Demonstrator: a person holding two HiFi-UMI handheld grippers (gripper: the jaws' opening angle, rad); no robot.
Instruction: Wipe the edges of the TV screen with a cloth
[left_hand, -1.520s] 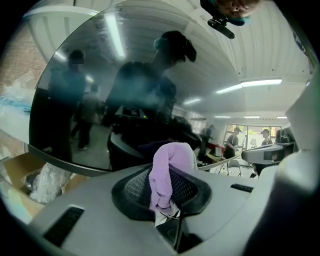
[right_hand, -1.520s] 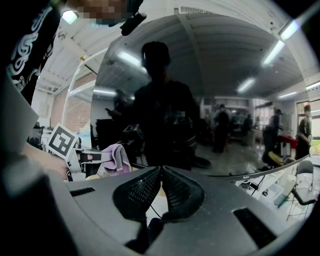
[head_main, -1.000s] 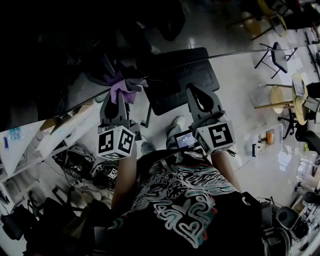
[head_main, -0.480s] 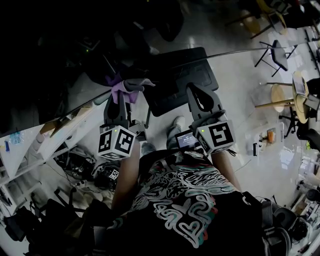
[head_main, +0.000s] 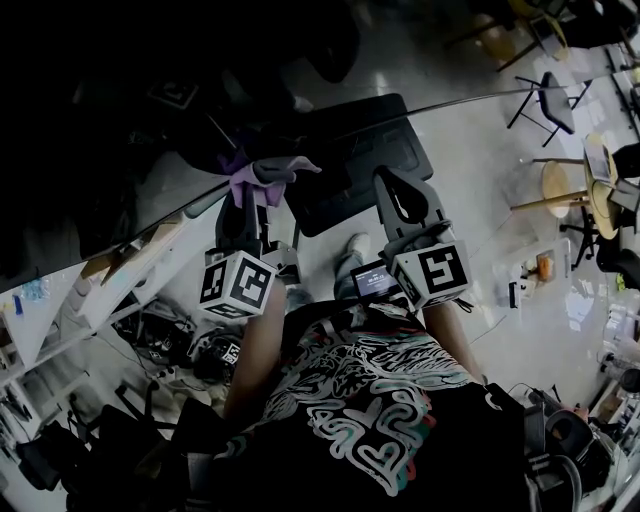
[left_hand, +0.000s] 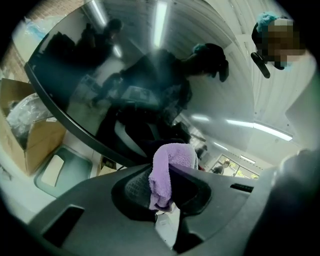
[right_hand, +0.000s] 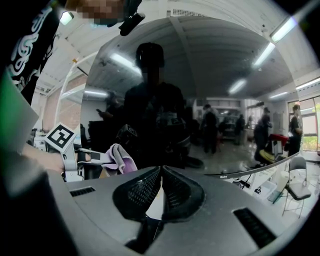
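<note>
The TV screen (left_hand: 95, 75) is dark and glossy and mirrors the room. In the head view its thin edge (head_main: 470, 101) runs from lower left to upper right. My left gripper (head_main: 258, 188) is shut on a purple cloth (head_main: 248, 183) right at that edge. In the left gripper view the cloth (left_hand: 167, 170) bulges out between the jaws, close to the bezel (left_hand: 75, 117). My right gripper (head_main: 398, 192) hangs to the right of it in front of the screen, shut with nothing in it. The right gripper view has the jaw tips (right_hand: 161, 169) together and the cloth (right_hand: 120, 159) off to the left.
A cardboard box (left_hand: 35, 135) with plastic wrap stands by the TV's corner. Cables (head_main: 170, 330) lie tangled on the floor at the left. A dark flat stand base (head_main: 360, 160) lies beyond the grippers. A folding chair (head_main: 555, 105) and round stools (head_main: 560, 190) stand at the right.
My left gripper has slid a little to the right along the TV's edge with the cloth in it. The right gripper has hardly moved.
</note>
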